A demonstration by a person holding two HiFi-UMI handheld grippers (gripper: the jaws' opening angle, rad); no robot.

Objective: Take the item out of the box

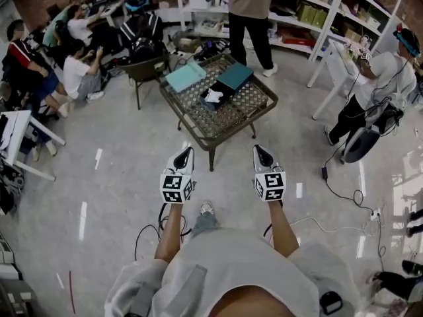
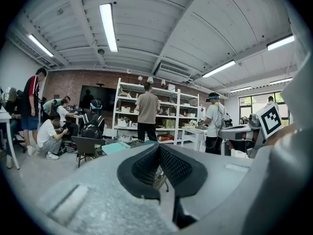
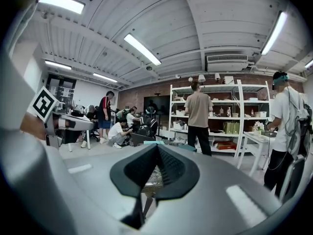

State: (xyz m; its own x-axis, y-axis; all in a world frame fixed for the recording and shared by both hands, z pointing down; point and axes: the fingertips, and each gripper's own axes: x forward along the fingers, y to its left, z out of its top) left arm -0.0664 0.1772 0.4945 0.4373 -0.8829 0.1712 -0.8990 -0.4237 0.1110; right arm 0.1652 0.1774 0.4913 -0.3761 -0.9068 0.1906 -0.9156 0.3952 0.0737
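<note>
Ahead of both grippers, well apart from them, stands the low mesh-topped table [image 1: 251, 105]. On it lies the open dark box [image 1: 229, 92] with the white item [image 1: 214, 96] inside. The left gripper [image 1: 188, 150] and right gripper [image 1: 258, 149] point toward it, jaws pressed together, empty.

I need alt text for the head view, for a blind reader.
A person holds two grey grippers, left gripper and right gripper, jaws closed and empty, toward a low lattice-top table some way ahead. On it lies an open dark box with a white item inside.
</note>
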